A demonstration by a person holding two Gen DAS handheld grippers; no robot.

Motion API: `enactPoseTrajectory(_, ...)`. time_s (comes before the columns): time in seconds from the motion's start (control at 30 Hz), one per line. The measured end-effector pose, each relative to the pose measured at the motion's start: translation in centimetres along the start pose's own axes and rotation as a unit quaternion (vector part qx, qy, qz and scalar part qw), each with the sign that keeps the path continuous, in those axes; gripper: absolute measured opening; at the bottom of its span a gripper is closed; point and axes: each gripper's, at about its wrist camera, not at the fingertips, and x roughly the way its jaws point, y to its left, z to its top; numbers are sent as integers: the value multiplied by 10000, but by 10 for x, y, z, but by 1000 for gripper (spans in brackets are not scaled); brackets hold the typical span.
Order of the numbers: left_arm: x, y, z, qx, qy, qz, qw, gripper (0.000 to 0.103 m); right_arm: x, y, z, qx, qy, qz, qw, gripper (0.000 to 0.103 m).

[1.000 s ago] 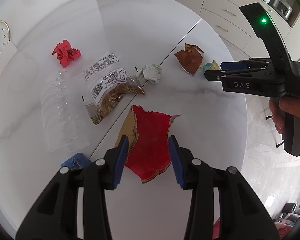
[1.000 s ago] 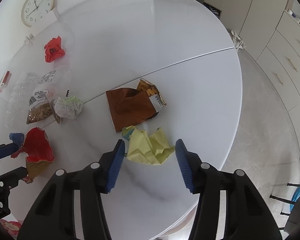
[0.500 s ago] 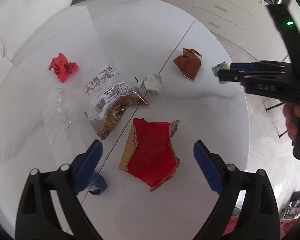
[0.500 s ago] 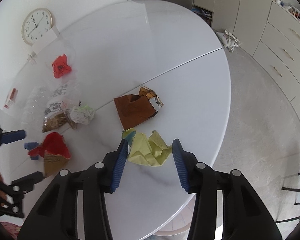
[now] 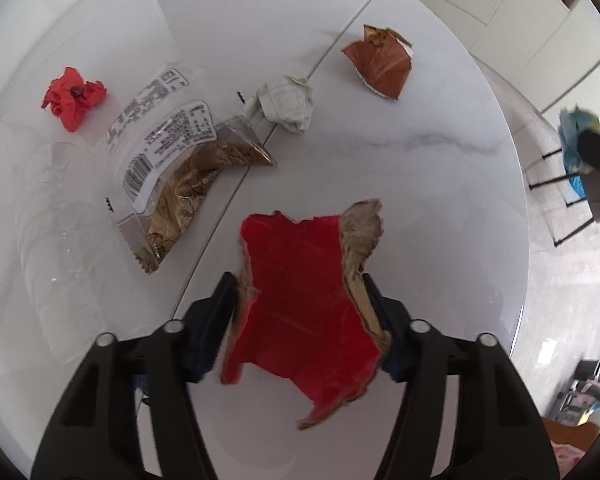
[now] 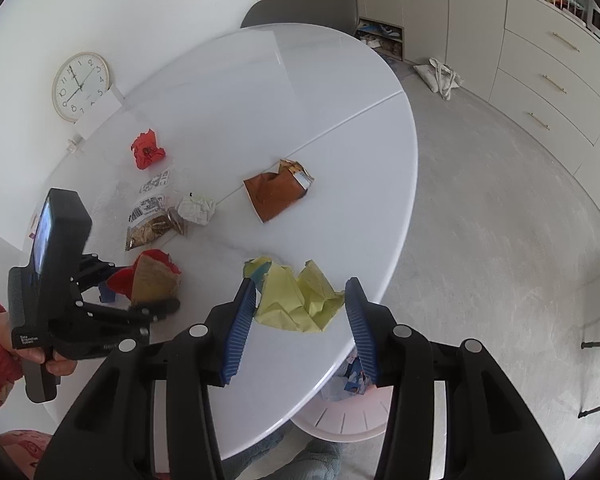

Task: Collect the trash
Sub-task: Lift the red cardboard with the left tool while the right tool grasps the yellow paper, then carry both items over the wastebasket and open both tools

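Observation:
A torn red cardboard piece with brown edges sits between the fingers of my left gripper, low over the white round table. The jaws are closing and both pads press on its side edges, so it buckles upward. My right gripper is shut on a crumpled yellow paper and holds it above the table's near edge. From the right wrist view, the left gripper shows with the card's brown back tented between its fingers.
Still on the table are a red paper ball, a clear snack bag, a white paper wad, a brown foil wrapper and a clear bottle. A white bin stands under the table edge. A clock leans at the back.
My left jaws opened wide, sank over the red cardboard and closed onto its edges. The right gripper rose and moved toward the table's near edge with the yellow paper in it.

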Motion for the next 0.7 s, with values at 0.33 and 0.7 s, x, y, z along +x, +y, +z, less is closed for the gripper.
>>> enactPoseTrajectory(0.33,-17,2,-12,-414,-223,-93,9989,45,-15,-8,-23,101,-6,-3,9999,47)
enactPoseTrajectory(0.7,-83,-22,-44,-531,-823,-329,9946,45,-48,-29,-66,104,40,46,9999,48)
